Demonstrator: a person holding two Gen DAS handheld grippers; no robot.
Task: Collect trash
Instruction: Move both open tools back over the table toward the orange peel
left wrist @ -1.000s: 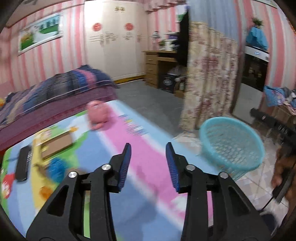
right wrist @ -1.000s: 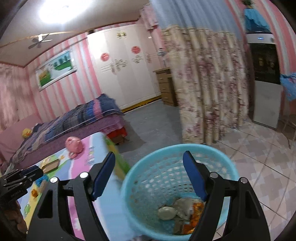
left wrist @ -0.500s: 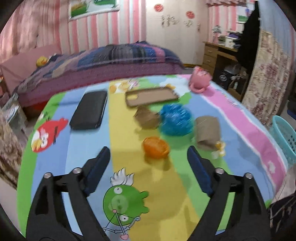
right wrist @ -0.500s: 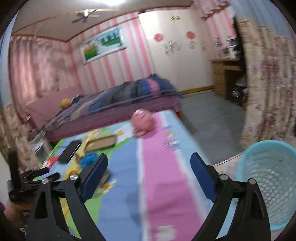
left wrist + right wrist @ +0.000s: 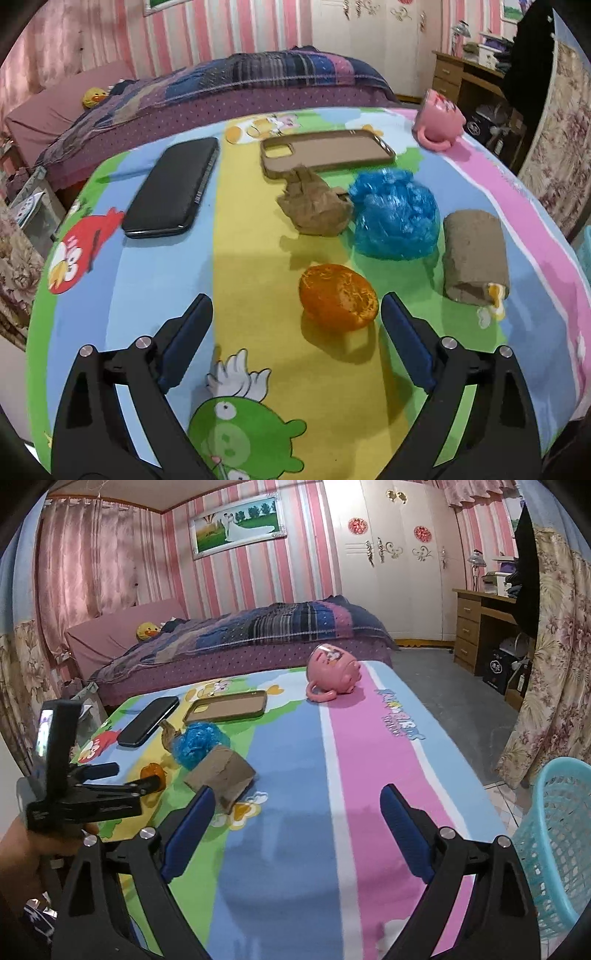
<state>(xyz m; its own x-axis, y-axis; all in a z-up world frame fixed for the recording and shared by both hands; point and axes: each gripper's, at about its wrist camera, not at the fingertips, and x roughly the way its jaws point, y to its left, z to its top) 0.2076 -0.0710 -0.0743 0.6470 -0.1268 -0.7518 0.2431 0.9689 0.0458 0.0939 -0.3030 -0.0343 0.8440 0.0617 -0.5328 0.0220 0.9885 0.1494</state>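
On the cartoon tablecloth lie an orange peel (image 5: pixel 338 301), a crumpled brown paper (image 5: pixel 315 205), a crumpled blue plastic bag (image 5: pixel 396 214) and a cardboard tube (image 5: pixel 474 258). My left gripper (image 5: pixel 297 336) is open and empty, low over the cloth, with the orange peel just ahead between its fingers. My right gripper (image 5: pixel 297 825) is open and empty above the table's right half; the tube (image 5: pixel 221 775), the blue bag (image 5: pixel 199 743) and the peel (image 5: pixel 153 771) lie to its left. The left gripper (image 5: pixel 129 777) shows there beside the peel. A teal basket (image 5: pixel 554 845) stands on the floor at the right.
A black phone (image 5: pixel 173 186), a brown phone case (image 5: pixel 327 151) and a tipped pink mug (image 5: pixel 437 120) lie at the table's far side. A bed (image 5: pixel 236 635) stands behind the table. A wooden desk (image 5: pixel 484 627) and a floral curtain (image 5: pixel 554 657) are on the right.
Both grippers have swung left from the basket to the table. The left one has opened wider and come down close to the orange peel. The right one has moved off the basket.
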